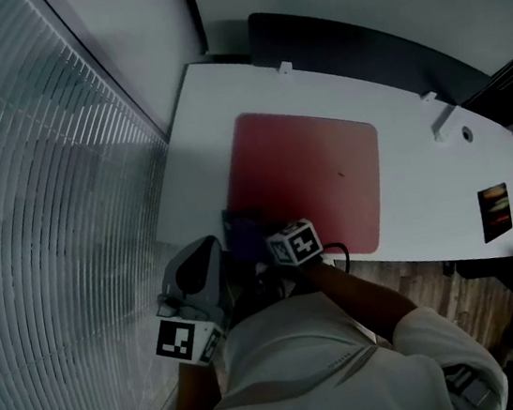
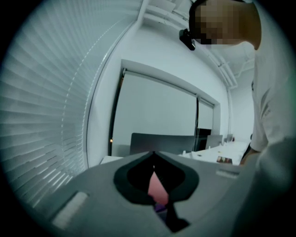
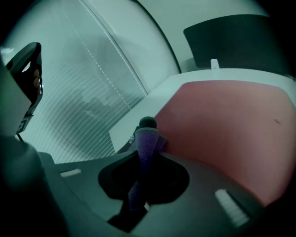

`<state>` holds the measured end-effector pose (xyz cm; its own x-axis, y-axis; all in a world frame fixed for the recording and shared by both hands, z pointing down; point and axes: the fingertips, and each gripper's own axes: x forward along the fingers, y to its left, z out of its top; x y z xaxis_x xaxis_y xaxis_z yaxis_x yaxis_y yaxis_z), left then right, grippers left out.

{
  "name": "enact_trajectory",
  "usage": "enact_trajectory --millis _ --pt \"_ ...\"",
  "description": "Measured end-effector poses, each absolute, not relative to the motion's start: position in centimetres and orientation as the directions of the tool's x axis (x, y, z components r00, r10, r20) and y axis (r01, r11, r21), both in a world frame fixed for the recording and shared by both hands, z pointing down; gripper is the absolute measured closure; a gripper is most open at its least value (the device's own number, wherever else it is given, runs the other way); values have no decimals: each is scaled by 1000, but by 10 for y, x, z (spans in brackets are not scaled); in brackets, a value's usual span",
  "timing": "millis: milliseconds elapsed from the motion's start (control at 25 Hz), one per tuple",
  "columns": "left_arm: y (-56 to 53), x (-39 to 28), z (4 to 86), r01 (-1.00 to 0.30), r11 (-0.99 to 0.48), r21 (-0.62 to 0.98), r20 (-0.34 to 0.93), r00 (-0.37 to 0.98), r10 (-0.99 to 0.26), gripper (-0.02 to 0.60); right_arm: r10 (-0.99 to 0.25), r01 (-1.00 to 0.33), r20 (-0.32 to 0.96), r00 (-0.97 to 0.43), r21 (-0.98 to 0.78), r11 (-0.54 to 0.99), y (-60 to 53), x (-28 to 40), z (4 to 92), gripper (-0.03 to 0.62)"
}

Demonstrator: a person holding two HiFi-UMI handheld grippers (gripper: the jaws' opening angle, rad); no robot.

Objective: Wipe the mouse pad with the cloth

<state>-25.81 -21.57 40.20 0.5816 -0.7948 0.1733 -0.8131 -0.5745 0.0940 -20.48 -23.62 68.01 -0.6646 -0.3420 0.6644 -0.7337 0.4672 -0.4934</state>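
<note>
Currently: red mouse pad point(image 1: 314, 177) lies flat on the white worktop point(image 1: 426, 199). Right gripper point(image 3: 148, 124) sits at the pad's near left corner, jaws clamped on a purple cloth point(image 3: 147, 144). The cloth is bunched between them and its free end reaches the pad's edge. Left gripper point(image 2: 154, 152) is held off the pad's near left corner, on the person's side. Its jaws are closed tip to tip with nothing in them, and a sliver of pad shows beyond. Window blinds point(image 1: 36, 183) run along to the pad's left.
</note>
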Motion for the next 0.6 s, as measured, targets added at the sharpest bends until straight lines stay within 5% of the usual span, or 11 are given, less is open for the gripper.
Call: enact_trajectory --millis 600 --pt "-213 -73 386 -678 -728 97 129 734 -667 580 -497 -871 715 -492 -396 291 -177 35 684 545"
